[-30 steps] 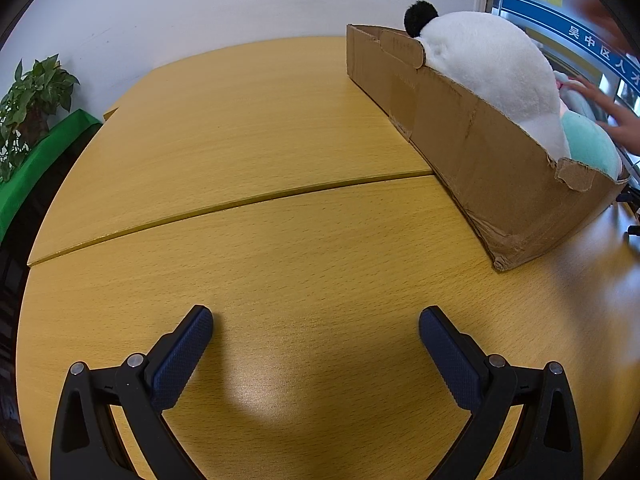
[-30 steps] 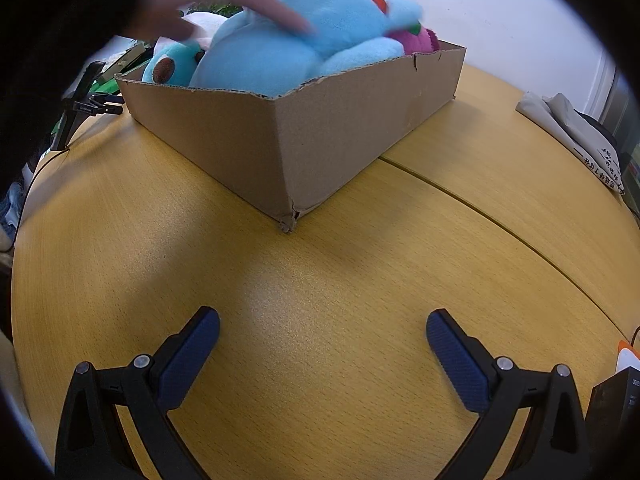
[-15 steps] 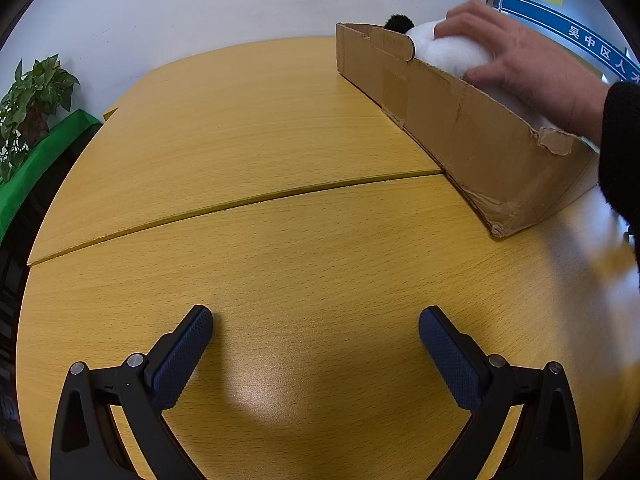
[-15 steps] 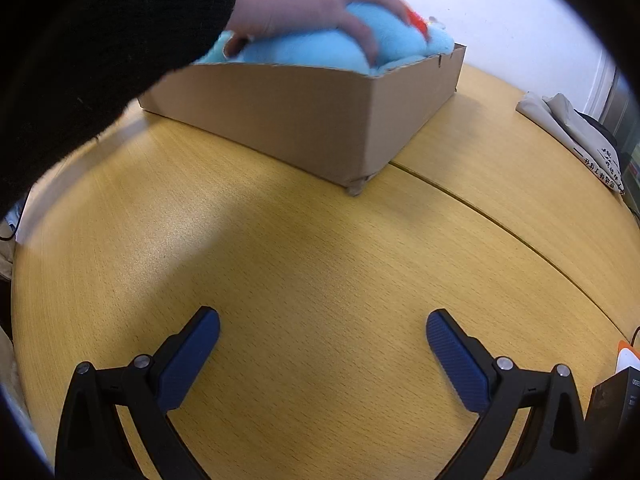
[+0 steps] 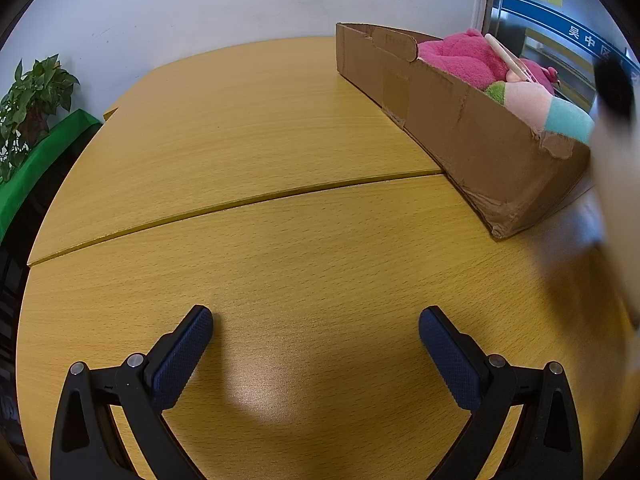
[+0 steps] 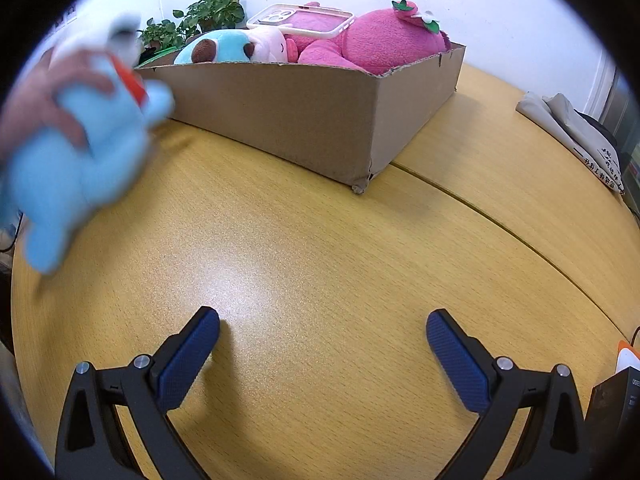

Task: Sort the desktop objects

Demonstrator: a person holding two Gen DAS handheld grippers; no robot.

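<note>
Right, both my left tool and right tool sit wide apart over bare table, gripping nothing, so I judge the sorting hardly begun. A hand holds a blue plush beside the cardboard box, where the pink plush and phone case lie; there's ample room ahead, box well clear.

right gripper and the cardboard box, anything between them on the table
Nothing: in the right wrist view, only bare table separates the right gripper from the cardboard box.
</note>
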